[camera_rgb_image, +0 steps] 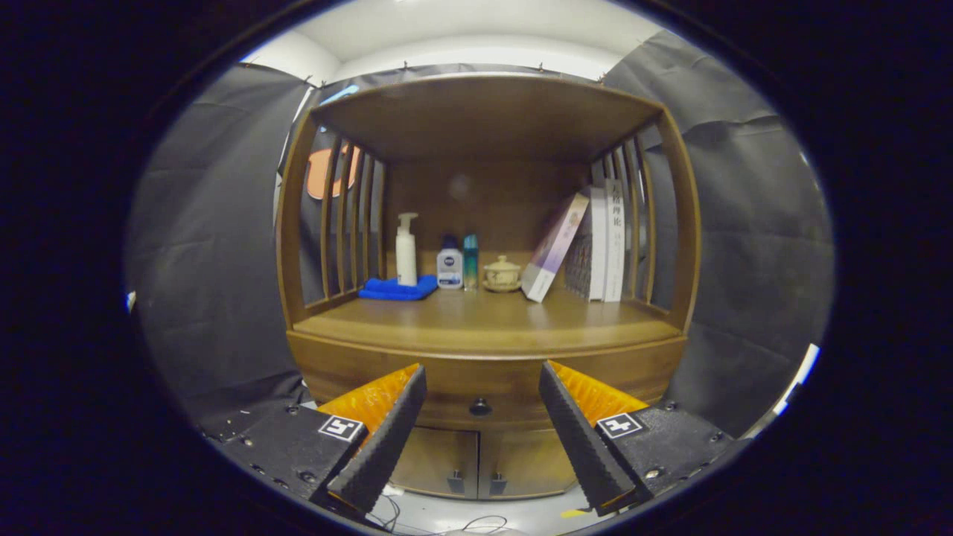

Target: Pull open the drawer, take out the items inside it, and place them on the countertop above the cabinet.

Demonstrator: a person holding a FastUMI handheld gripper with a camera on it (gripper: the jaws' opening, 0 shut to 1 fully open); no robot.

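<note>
The claw (482, 376) is held level, facing the wooden cabinet (313, 223) head-on, its fingers spread wide and holding nothing. Between the fingertips, beyond them, sits the closed drawer (484, 387) with its dark knob (480, 406). On the tabletop (484, 324) above stand a blue cloth (398, 289), pump bottle (406, 249), lidded cup (502, 274) and books (603, 238).

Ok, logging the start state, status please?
Gripper open, touching nothing. Drawer shut, knob between the fingers, just ahead. Nothing in the way.
</note>
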